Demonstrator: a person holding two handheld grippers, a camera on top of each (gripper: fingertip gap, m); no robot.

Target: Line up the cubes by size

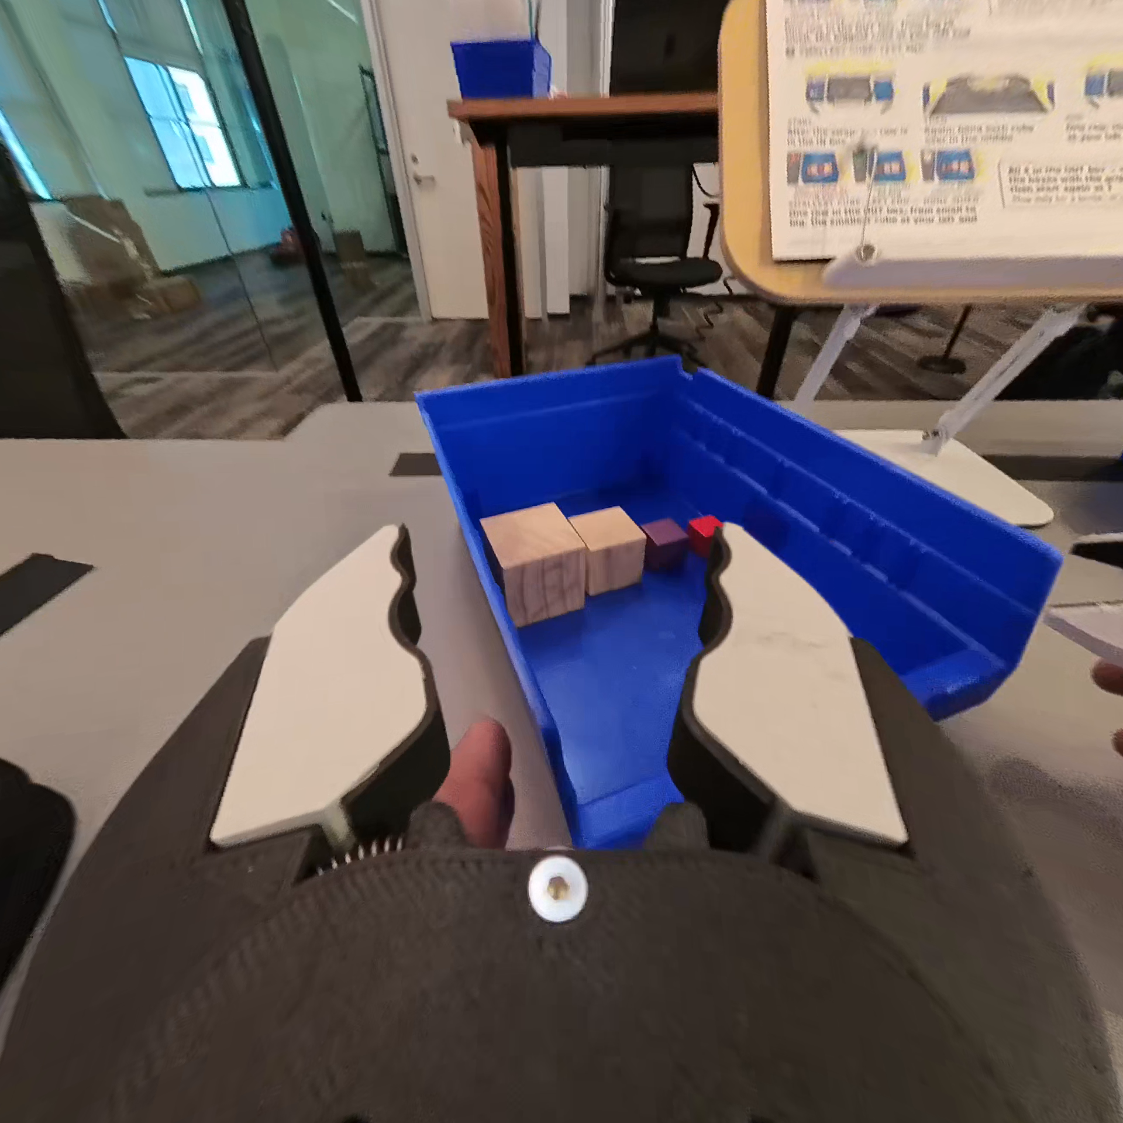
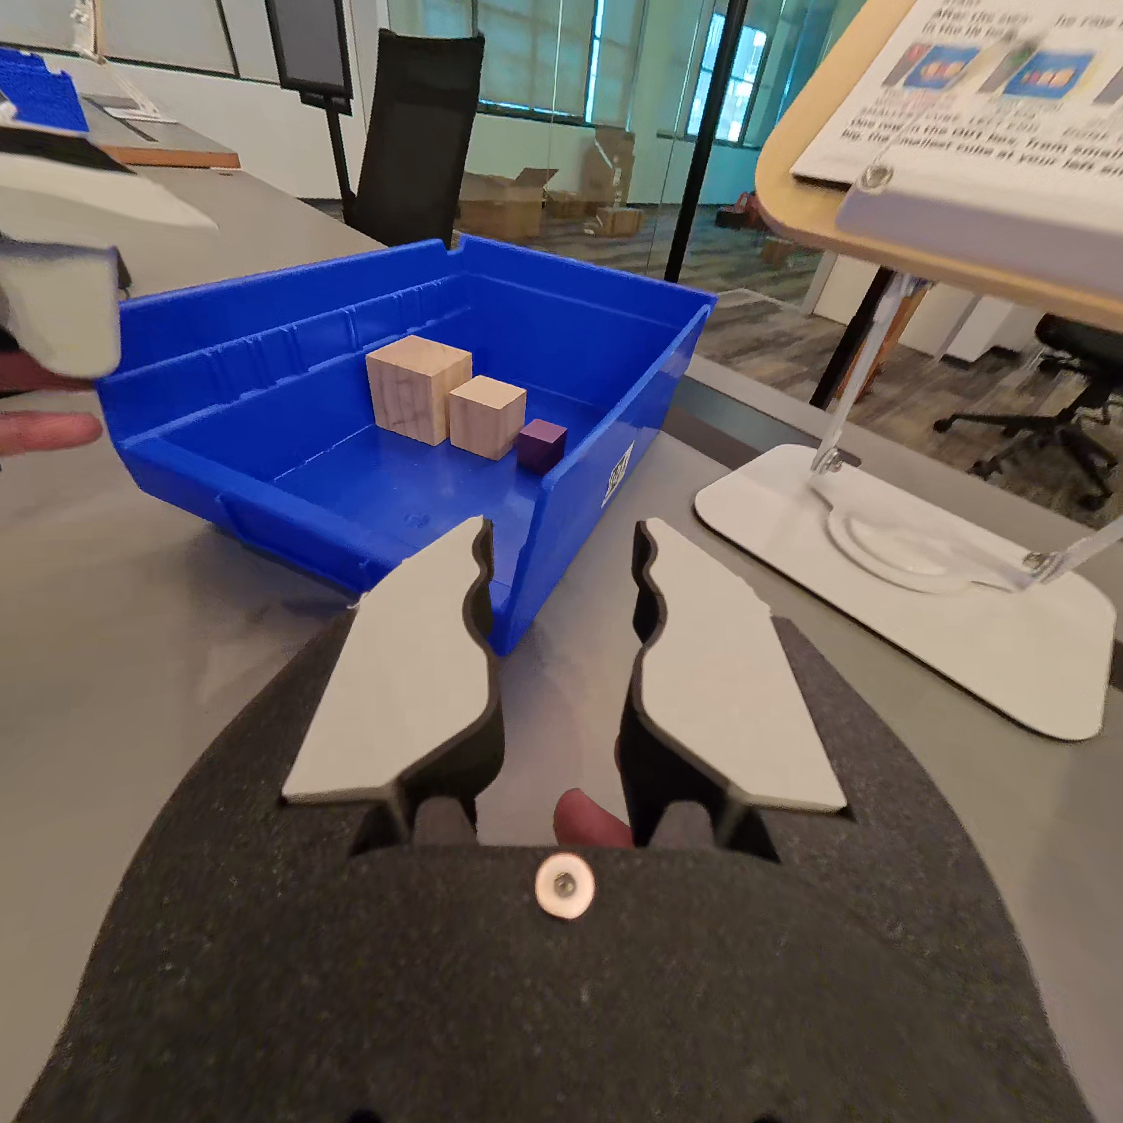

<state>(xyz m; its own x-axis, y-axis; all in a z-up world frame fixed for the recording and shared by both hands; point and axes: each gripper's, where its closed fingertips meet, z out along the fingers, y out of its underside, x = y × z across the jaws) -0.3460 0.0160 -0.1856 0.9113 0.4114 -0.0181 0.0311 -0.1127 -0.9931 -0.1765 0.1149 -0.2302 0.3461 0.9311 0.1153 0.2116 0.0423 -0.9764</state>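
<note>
A blue bin [image 1: 547, 449] stands on the grey table. Inside it four cubes stand in a row: a large wooden cube [image 1: 538, 562], a medium wooden cube [image 1: 611, 547], a purple cube [image 1: 665, 541] and a small red cube [image 1: 704, 532]. My left gripper [image 1: 560, 535] is open wide and empty, above the bin's near left wall. In the right wrist view the bin [image 2: 243, 328] shows the large [image 2: 419, 389], medium [image 2: 489, 416] and purple [image 2: 542, 443] cubes; the red one is hidden. My right gripper [image 2: 564, 525] is open and empty at the bin's near corner.
A document stand with a printed sheet has its white base [image 2: 911, 583] on the table right of the bin; it also shows in the left wrist view [image 1: 972, 480]. Black tape patches [image 1: 42, 577] lie on the table. Office chairs and a desk stand beyond. The right gripper is farther from the large wooden cube [image 1: 538, 562], some 20 cm, than the left, some 12 cm. My right wrist view [image 2: 397, 367] looks at it from another angle.
</note>
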